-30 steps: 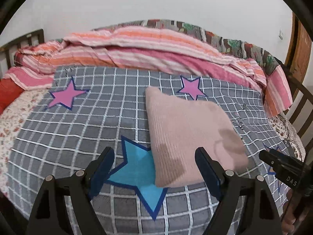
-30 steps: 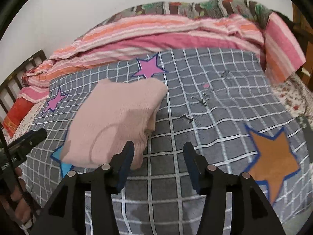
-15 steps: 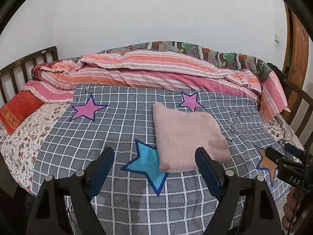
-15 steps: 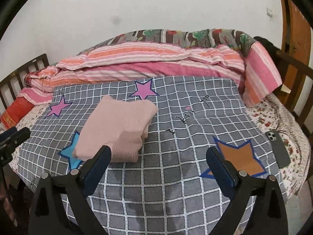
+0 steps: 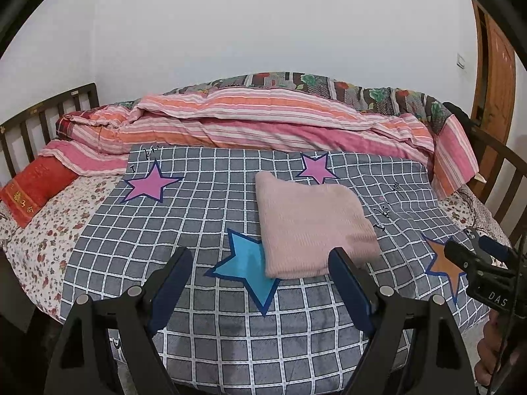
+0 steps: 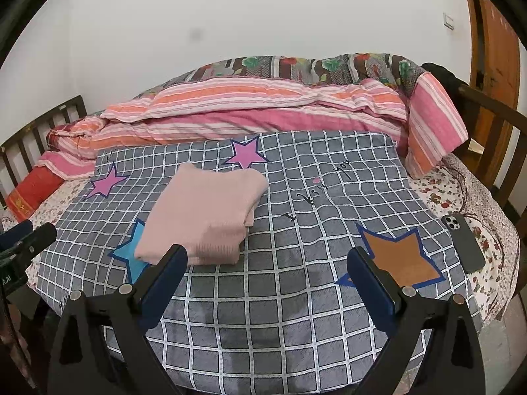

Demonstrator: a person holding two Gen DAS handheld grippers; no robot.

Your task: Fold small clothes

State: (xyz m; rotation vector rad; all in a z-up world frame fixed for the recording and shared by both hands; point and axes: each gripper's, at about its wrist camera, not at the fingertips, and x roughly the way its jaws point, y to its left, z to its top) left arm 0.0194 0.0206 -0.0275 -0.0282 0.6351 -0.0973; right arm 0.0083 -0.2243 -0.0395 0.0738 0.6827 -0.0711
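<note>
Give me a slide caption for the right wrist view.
Folded pink sweater on checked bedspread, open hand-held gripper clear of it.

Folded garment (image 5: 313, 227) lies on the checked sheet (image 5: 204, 230), its near left corner overlapping a star patch (image 5: 247, 263). Rolled quilt (image 5: 263, 121) lies behind the sheet along the wall. Phone (image 6: 464, 242) lies on the bed to the right of the sheet, pillow (image 5: 33, 187) at far left
</note>
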